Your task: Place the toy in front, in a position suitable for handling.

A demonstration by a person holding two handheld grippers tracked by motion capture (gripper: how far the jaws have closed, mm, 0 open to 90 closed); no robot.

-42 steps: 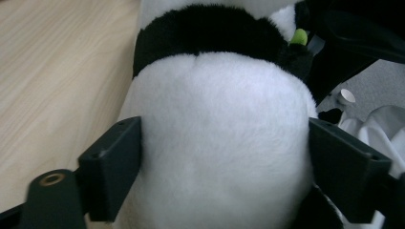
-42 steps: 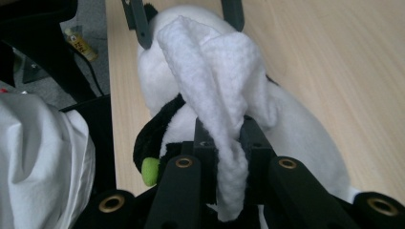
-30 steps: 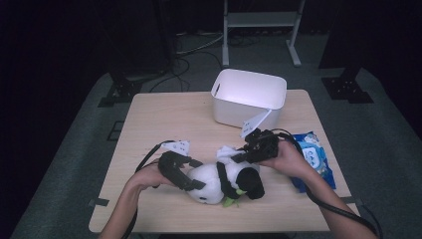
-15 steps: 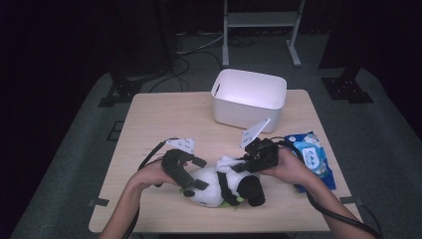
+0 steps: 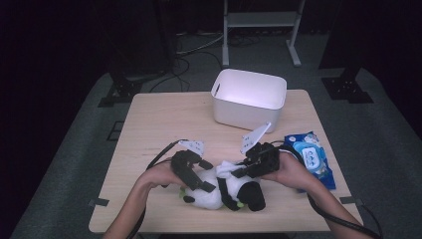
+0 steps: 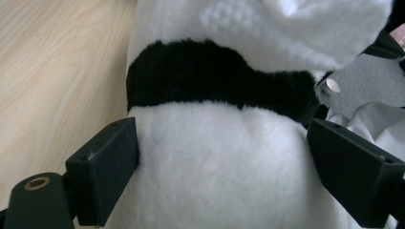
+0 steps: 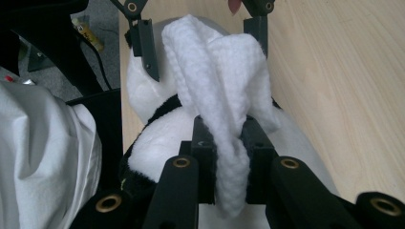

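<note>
No writing could be read anywhere; the printing on the blue wipes pack at the right of the high view was too small to make out. The panda plush toy lay on the wooden table in the lower middle of that view, below the white bin. The left gripper straddled the toy's white body from the left, its jaws spread wide and just opened further; in the left gripper view the toy sat between them, the left jaw at the fur and the right jaw beside it, no squeeze showing. The right gripper was clenched on a white knitted cloth, which hung over the toy's back. A white sleeve cut off the lower left of the right gripper view, and the toy's face was hidden.
</note>
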